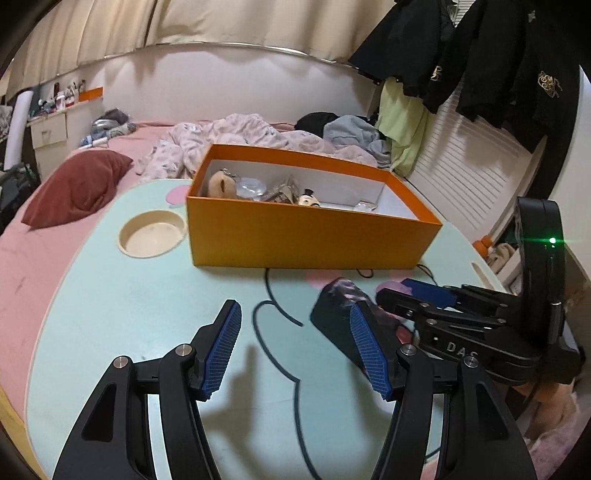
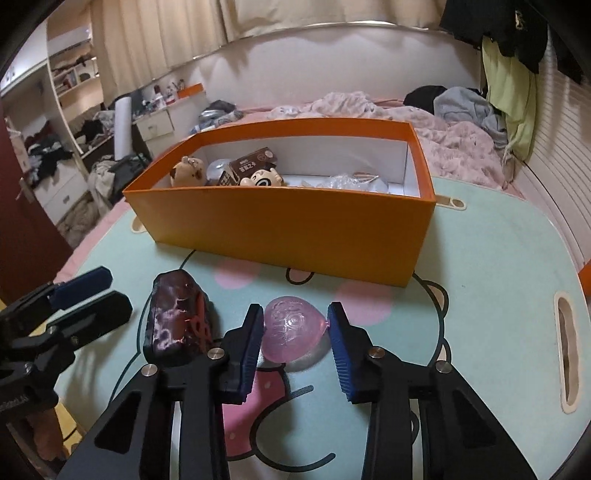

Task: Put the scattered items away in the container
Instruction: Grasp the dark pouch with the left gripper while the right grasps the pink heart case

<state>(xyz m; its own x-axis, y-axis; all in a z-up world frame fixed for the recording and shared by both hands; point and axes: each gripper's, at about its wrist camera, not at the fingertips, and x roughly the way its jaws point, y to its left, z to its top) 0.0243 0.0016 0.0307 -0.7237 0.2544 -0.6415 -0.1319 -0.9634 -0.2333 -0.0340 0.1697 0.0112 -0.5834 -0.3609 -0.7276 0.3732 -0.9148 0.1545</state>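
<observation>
Both views are dim and warm, lit by indoor light from overhead, with the curtains (image 1: 110, 33) closed. Soft shadows of the left tool (image 1: 295, 354) fall on the bench (image 1: 110, 295) just beneath its fingers. A green lamp (image 1: 552, 240) on the right tool (image 2: 295, 343) flares into a small star. Fisheye bending curves the wall rail and darkens the corners. Focus is fair near the tools; the far shelves (image 2: 74, 74) look soft and grainy.

The box (image 2: 280, 229) stands on the table (image 2: 491, 266), with the bed (image 1: 55, 236) behind it. In the box lie small toys (image 2: 258, 177), mostly at its left end. Before the box, the jelly ball (image 2: 291, 328) lies between the right gripper's (image 2: 295, 341) fingers; the dark pouch (image 2: 177, 321) lies just to its left.
</observation>
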